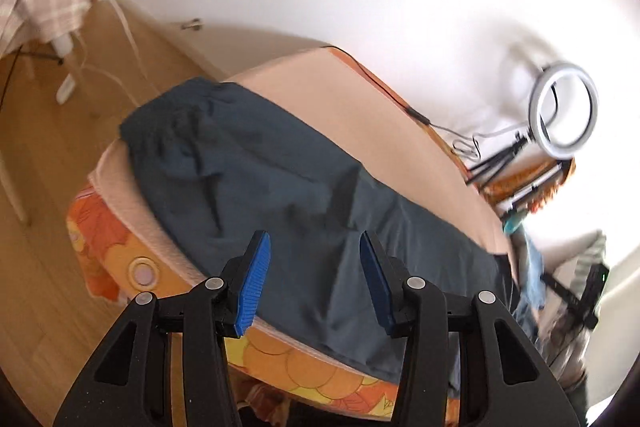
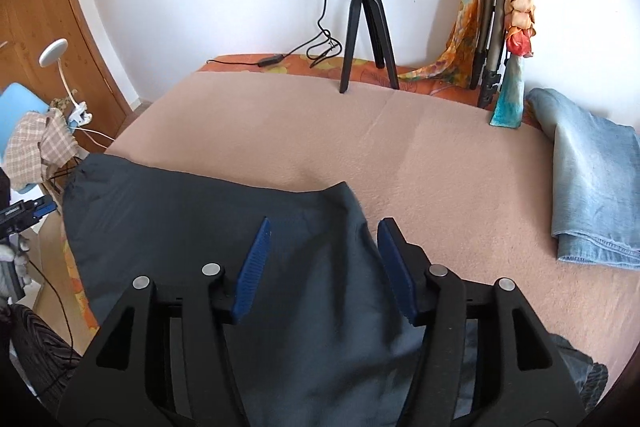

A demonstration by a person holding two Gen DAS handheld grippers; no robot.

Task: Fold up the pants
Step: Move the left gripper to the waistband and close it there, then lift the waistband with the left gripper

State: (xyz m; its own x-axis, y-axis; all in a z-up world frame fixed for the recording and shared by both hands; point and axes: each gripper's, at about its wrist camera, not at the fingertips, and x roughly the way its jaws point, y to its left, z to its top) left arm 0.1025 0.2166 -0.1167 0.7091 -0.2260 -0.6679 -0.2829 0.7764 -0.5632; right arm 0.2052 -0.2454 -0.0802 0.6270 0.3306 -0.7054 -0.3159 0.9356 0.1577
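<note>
Dark grey-blue pants (image 1: 256,179) lie spread on a pinkish blanket (image 1: 360,107) that covers the table. In the left wrist view, my left gripper (image 1: 314,247) hovers above the pants near the table's front edge, its blue pads apart and nothing between them. The same pants (image 2: 208,227) fill the lower left of the right wrist view, one end folded over towards the middle. My right gripper (image 2: 324,231) hangs open just above that folded end, with no cloth pinched. The left gripper (image 2: 28,213) also shows at the far left edge of the right wrist view.
A ring light on a black tripod (image 2: 366,15) stands at the back of the table with its cable (image 2: 280,57). Folded light-blue jeans (image 2: 592,187) lie at the right. A second tripod draped with orange scarves (image 2: 504,7) stands behind them. A chair with checked cloth (image 2: 36,143) stands at the left.
</note>
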